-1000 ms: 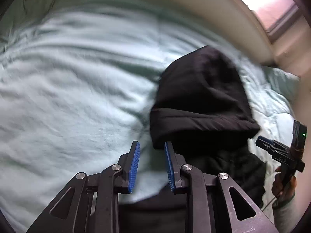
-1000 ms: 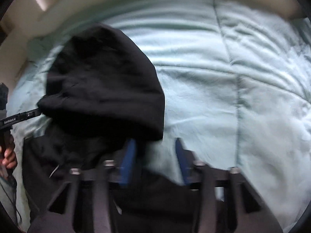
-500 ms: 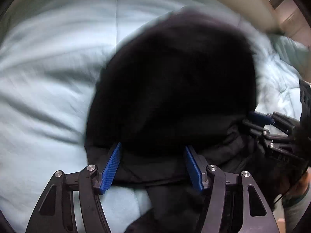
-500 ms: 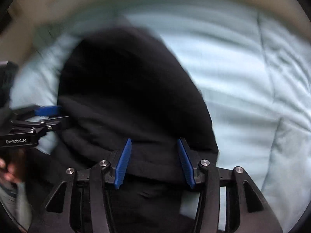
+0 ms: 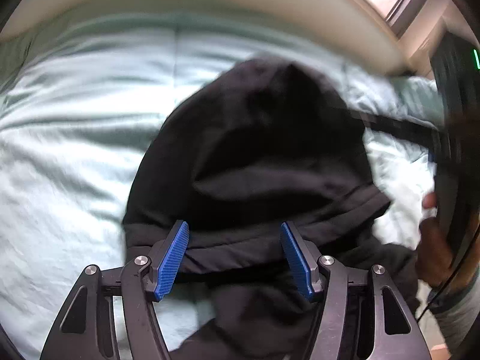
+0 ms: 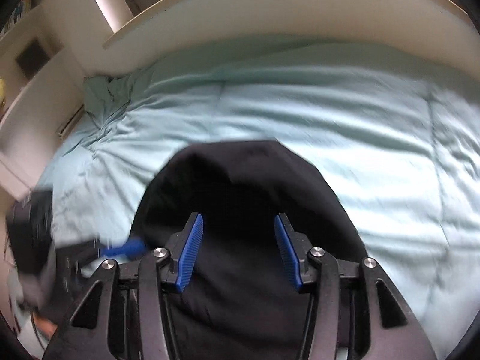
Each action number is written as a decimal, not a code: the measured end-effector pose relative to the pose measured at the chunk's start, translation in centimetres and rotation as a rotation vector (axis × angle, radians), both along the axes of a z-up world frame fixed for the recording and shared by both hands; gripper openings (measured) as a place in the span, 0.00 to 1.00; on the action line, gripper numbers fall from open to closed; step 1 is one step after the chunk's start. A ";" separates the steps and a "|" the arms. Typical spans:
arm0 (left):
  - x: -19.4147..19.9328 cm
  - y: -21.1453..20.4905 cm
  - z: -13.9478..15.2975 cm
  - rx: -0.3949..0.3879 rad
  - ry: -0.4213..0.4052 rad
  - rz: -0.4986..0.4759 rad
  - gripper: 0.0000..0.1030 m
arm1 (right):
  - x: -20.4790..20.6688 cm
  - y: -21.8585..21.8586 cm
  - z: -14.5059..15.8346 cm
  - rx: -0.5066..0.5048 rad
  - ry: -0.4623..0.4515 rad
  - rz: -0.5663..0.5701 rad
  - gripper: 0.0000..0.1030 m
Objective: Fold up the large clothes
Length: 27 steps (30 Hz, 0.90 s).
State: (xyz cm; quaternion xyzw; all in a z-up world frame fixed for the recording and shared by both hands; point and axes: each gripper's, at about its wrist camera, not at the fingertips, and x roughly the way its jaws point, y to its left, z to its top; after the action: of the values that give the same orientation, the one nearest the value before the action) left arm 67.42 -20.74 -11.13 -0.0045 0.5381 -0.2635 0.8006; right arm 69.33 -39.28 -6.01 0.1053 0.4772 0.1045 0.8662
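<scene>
Black hoodie (image 5: 258, 156) lies on the bed (image 5: 75, 138), released a second ago by the left gripper (image 5: 235, 255), now spread above its hem; right gripper (image 6: 238, 252) likewise spread, gripping nothing, so regrasping follows.

Under my jaws: a rumpled pale mint quilted bedspread (image 6: 300, 114).
A cream curved headboard (image 6: 270, 27) runs along its far edge.

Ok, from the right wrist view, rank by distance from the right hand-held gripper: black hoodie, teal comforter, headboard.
1. Black hoodie: directly under the right hand-held gripper, between its open fingers.
2. Teal comforter: spread beyond and around the hoodie.
3. Headboard: farthest, along the top.
</scene>
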 end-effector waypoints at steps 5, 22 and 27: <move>0.5 0.4 -1.8 -0.027 0.008 0.006 0.63 | 6.1 -0.1 -6.8 0.048 0.209 -0.078 0.48; 2.6 3.6 -2.0 -0.056 0.141 0.068 0.63 | -6.6 -5.8 -3.8 -0.104 0.258 -0.043 0.50; 1.7 4.4 -1.6 -0.081 0.111 0.061 0.64 | -7.8 -7.3 -6.2 -0.042 0.287 -0.040 0.50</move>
State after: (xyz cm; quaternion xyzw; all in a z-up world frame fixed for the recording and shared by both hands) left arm 69.14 -16.31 -12.72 -0.0678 0.5701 -0.2600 0.7764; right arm 61.55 -46.55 -12.22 0.1107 0.5961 0.0611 0.7929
